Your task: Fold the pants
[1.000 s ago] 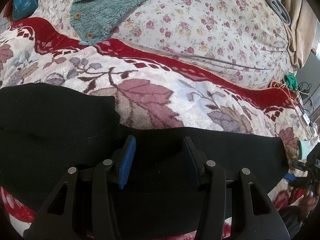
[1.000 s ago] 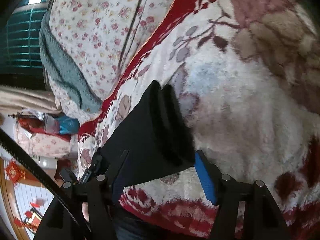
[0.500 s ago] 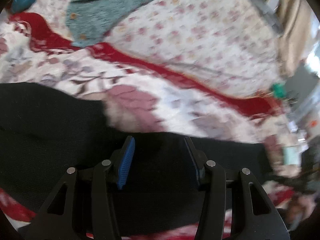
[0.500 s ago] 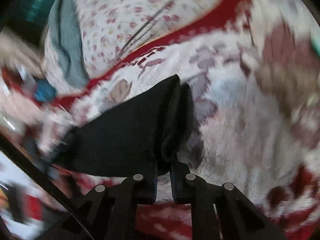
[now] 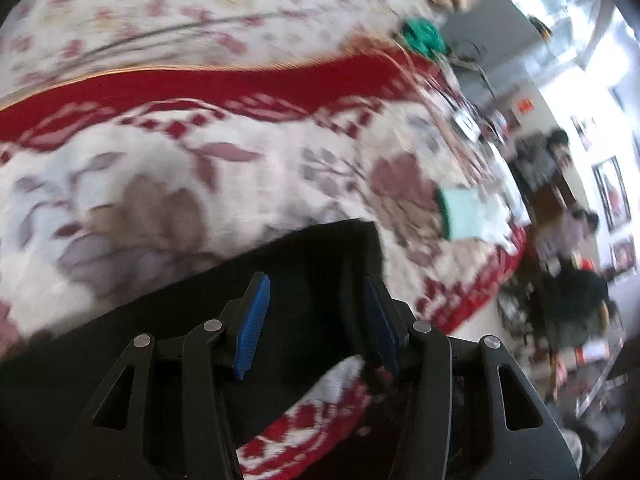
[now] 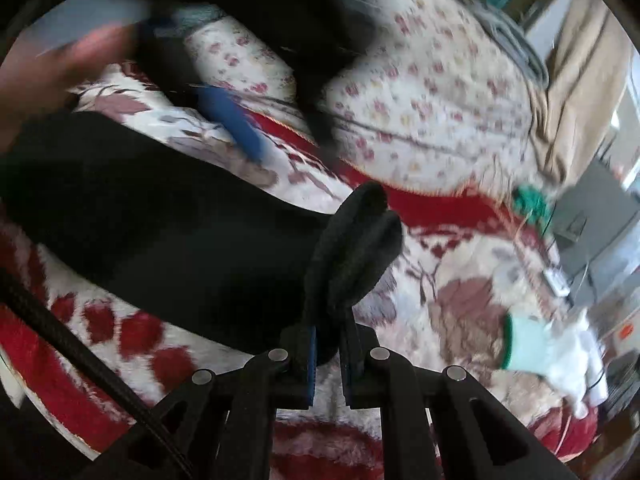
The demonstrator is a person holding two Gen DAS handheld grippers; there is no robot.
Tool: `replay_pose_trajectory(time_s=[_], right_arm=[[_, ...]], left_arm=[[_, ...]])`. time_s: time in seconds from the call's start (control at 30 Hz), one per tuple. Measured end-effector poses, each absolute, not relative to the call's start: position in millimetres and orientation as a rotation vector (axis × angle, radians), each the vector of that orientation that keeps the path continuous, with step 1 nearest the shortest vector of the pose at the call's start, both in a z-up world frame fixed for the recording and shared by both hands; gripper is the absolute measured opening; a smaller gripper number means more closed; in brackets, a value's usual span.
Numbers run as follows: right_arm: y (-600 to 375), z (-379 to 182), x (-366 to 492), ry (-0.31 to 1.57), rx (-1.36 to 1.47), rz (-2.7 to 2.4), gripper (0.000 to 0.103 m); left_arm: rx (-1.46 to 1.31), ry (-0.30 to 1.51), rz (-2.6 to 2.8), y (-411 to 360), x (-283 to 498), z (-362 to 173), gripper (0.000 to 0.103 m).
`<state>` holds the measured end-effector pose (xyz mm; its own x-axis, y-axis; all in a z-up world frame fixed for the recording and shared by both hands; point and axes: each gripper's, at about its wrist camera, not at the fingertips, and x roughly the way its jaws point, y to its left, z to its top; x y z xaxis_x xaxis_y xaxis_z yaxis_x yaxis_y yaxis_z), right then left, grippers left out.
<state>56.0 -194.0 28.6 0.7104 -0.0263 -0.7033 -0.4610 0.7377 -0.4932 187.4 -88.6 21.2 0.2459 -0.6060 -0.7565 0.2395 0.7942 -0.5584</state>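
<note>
We worked on a bed covered by a plush blanket (image 5: 168, 184) with a red border and leaf pattern, a floral quilt (image 5: 160, 12) heaped behind it, and a cluttered room beyond the far edge. Both views were blurred by motion.

The pants (image 6: 152, 232) were black and lay across the blanket as a long flat band. One end (image 6: 356, 248) was bunched and raised between the fingers of the right gripper (image 6: 329, 364). Its jaws had just been closing, and they stood pressed on that bunched cloth, nearly together.

The left gripper (image 5: 316, 320) hovered over the squared-off end of the pants (image 5: 320, 264) in its own view. Its blue pads (image 5: 254, 320) stood partly spread with black cloth visible between and below them. We could not tell whether they touched the cloth; no pinch was visible.

We judged the pants to be soft, light and limp, with a knitted or fleecy surface unlikely to slip from ribbed pads. Such cloth sags away from any single hold, so it is best taken at two points along one end, near the corners, with all layers caught together. A pinch taken mid-panel would likely drag a loose fold.

No containers were identified. A pale green folded item (image 5: 460, 212) and a dark green bundle (image 5: 424, 38) lay loose on the blanket, well apart from the pants.
</note>
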Motion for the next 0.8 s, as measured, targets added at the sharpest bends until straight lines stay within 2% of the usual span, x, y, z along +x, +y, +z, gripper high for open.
replay_pose_trajectory(time_s=[0.53, 0.8], right_arm=[[-174, 32, 41, 0.630, -0.688, 0.434, 0.009], [-170, 34, 30, 0.615, -0.682, 0.435, 0.009]], left_arm=[[-0.146, 1.267, -0.510, -117, 190, 33, 0.048], [-0.158, 1.295, -0.475, -122, 190, 25, 0.048]])
